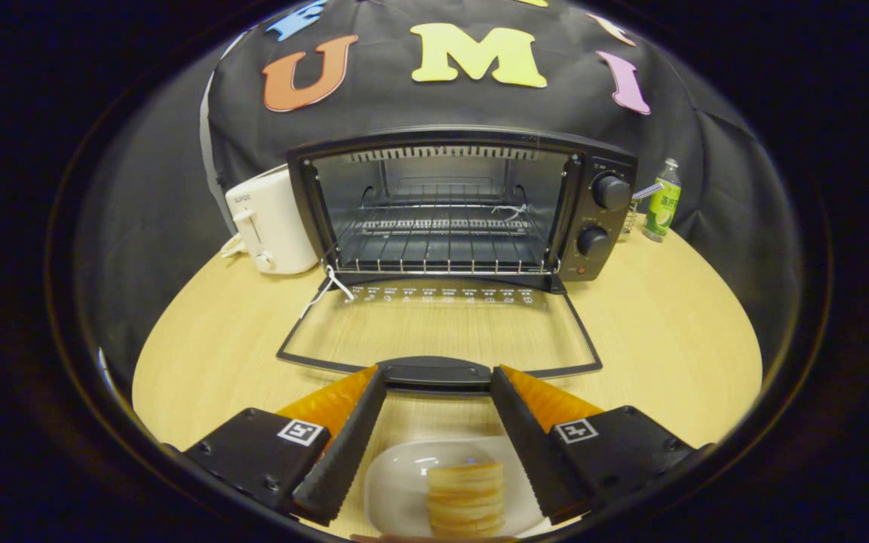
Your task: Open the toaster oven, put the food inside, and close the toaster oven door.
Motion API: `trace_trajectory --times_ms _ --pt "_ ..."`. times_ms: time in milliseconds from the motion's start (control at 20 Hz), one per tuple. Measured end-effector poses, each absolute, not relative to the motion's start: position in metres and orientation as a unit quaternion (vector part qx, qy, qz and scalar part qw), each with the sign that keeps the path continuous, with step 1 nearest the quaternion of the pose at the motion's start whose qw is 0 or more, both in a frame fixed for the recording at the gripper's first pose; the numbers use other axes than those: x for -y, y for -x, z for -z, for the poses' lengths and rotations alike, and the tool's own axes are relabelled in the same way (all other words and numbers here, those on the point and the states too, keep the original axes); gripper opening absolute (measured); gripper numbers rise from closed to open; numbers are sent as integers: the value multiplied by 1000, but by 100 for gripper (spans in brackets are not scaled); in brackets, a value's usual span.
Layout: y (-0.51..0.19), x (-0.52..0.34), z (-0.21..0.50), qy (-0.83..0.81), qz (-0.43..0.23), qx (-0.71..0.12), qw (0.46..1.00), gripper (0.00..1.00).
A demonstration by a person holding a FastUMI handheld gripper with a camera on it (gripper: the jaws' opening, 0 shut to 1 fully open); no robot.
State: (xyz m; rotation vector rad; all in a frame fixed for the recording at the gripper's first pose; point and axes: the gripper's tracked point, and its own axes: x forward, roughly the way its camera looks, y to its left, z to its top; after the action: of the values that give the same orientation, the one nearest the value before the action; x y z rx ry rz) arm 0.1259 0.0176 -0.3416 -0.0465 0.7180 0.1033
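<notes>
1. The table point(653, 332) carries everything.
2. The toaster oven point(465, 207) stands open, its door point(434, 332) folded flat on the table, the rack point(442, 241) bare.
3. A white toaster point(268, 226) sits beside it.
4. The tongs point(438, 385) are spread wide, holding nothing.
5. A white plate point(404, 483) lies between the fingers.
6. The food point(466, 498), a stack of flat golden rounds, rests on it; likely light and crumbly, so pinch the sides gently.
</notes>
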Motion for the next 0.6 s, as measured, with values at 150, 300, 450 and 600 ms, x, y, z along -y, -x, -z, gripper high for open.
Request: trace_trajectory --times_ms 150,300,450,600 --pt "-123 -16 334 -4 -63 -339 939 96" --pt "-100 -15 321 -37 -83 -337 937 96" --pt "-66 -7 310 -35 -86 -320 943 96" --pt "-31 -2 318 -9 -93 -318 943 96"
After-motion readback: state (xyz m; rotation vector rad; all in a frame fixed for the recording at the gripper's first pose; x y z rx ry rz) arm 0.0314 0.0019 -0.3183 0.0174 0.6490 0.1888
